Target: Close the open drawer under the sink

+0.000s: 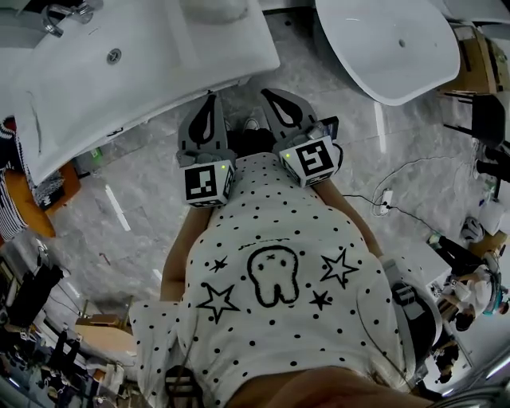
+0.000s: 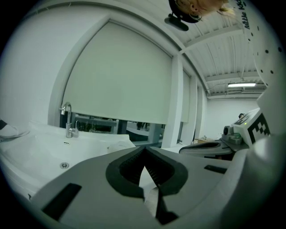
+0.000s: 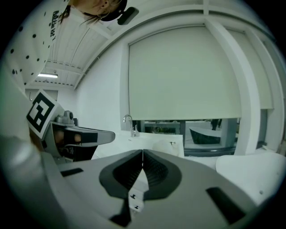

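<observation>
Both claws were pinched shut on nothing and held side by side against the person's polka-dot shirt [image 1: 271, 263]. The left claw [image 1: 212, 96] and the right claw [image 1: 268, 92] pointed at the front edge of the white sink [image 1: 88, 76], whose faucet [image 1: 60, 16] stood at the far side. The drawer lay somewhere beneath that overhanging sink top, just ahead of the claw tips, and I could not tell whether it stood open.

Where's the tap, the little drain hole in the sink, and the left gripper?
Tap [image 2: 69, 123]: left gripper view, on its upright shiny stem.
Drain hole [image 2: 64, 165]: left gripper view, on its round metal ring.
Left gripper [image 2: 145, 150]: left gripper view, where its two shut tips meet.
</observation>
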`<state>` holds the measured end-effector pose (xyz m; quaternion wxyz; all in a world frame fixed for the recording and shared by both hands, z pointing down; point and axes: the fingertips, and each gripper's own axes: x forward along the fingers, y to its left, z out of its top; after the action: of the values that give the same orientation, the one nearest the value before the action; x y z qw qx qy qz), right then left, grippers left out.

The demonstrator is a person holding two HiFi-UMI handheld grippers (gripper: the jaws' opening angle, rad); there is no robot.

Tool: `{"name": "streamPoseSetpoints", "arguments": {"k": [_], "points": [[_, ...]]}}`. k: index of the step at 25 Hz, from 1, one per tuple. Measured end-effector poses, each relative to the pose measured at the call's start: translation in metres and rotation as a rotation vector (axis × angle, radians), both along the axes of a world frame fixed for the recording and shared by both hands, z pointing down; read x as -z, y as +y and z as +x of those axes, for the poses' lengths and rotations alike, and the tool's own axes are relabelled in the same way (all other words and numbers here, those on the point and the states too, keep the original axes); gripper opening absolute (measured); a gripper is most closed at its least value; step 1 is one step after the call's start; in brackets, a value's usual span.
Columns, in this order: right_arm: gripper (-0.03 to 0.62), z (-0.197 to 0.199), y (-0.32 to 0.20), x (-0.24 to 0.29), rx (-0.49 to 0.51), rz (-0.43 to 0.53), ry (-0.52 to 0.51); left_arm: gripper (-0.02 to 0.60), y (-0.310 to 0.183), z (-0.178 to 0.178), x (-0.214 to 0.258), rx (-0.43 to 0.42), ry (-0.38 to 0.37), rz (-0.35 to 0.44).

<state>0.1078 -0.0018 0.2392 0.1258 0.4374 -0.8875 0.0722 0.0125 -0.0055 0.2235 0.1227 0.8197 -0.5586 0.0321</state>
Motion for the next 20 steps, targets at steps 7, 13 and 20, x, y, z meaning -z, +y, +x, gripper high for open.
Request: {"name": "streamPoseSetpoints", "arguments": {"k": [7, 13, 20], "points": [[0.015, 0.008, 0.002, -0.011, 0.024, -0.034, 0.005, 0.005, 0.006, 0.009, -0.015, 0.025, 0.0, -0.045], [0.015, 0.013, 0.0, -0.017, 0.035, -0.024, 0.014, 0.005, 0.006, 0.011, -0.02, 0.046, 0.024, -0.042], [0.015, 0.018, -0.01, -0.012, 0.027, 0.002, 0.024, 0.005, -0.011, 0.02, -0.01, 0.014, 0.006, -0.008]]}}
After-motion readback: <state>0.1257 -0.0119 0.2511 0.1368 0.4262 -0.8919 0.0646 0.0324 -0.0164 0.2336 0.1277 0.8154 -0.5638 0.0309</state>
